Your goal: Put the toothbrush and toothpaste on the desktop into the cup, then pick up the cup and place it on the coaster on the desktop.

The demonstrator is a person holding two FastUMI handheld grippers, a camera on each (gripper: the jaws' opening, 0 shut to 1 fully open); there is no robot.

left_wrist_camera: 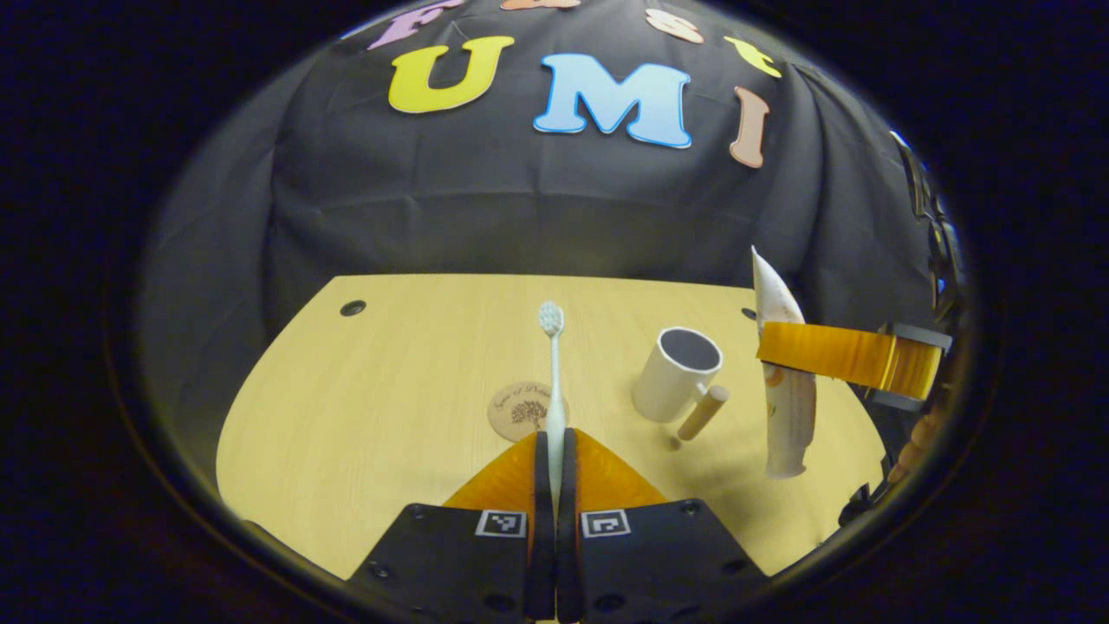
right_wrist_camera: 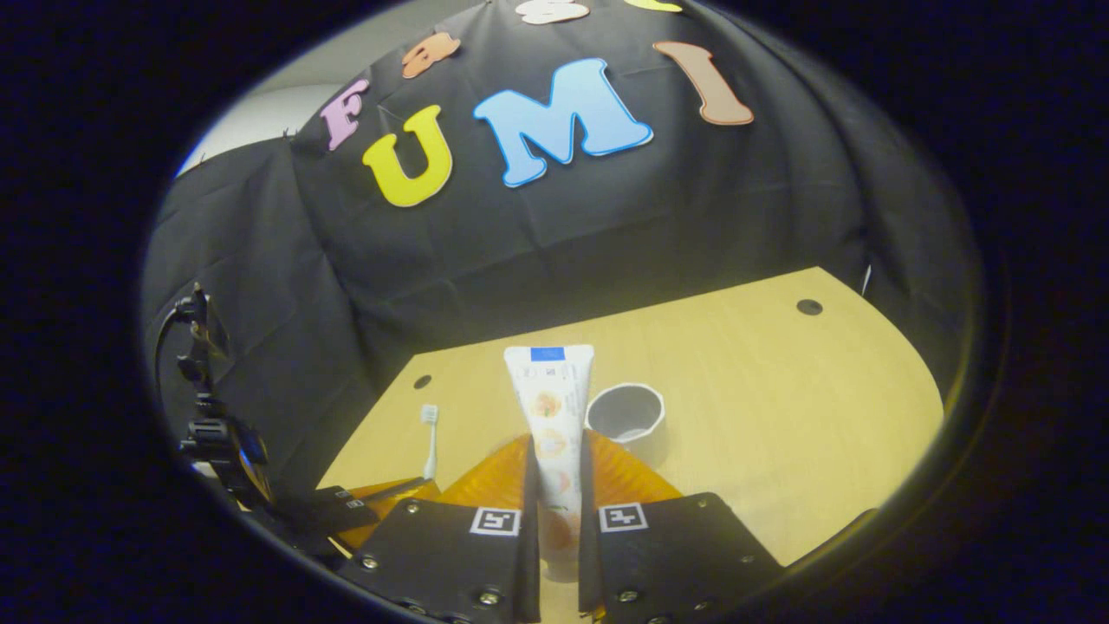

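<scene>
My left gripper point(left_wrist_camera: 554, 446) is shut on a pale toothbrush point(left_wrist_camera: 553, 381), held upright with its bristle head up, above the wooden desktop point(left_wrist_camera: 381, 390). A white cup point(left_wrist_camera: 675, 373) with a wooden handle stands open-mouthed to its right. A round brown coaster point(left_wrist_camera: 518, 411) lies just behind the left fingers. My right gripper point(right_wrist_camera: 554, 472) is shut on a white toothpaste tube point(right_wrist_camera: 550, 407), crimped end up, held in the air beside the cup point(right_wrist_camera: 627, 414). In the left gripper view the tube point(left_wrist_camera: 784, 381) hangs right of the cup, clamped by the right gripper's orange fingers point(left_wrist_camera: 845, 354).
The desktop has a dark grommet hole at the far left point(left_wrist_camera: 353, 308) and another at the far right point(right_wrist_camera: 809, 307). Black cloth backs the desk. The left gripper point(right_wrist_camera: 346, 503) and its toothbrush point(right_wrist_camera: 429, 442) sit low at the left in the right gripper view.
</scene>
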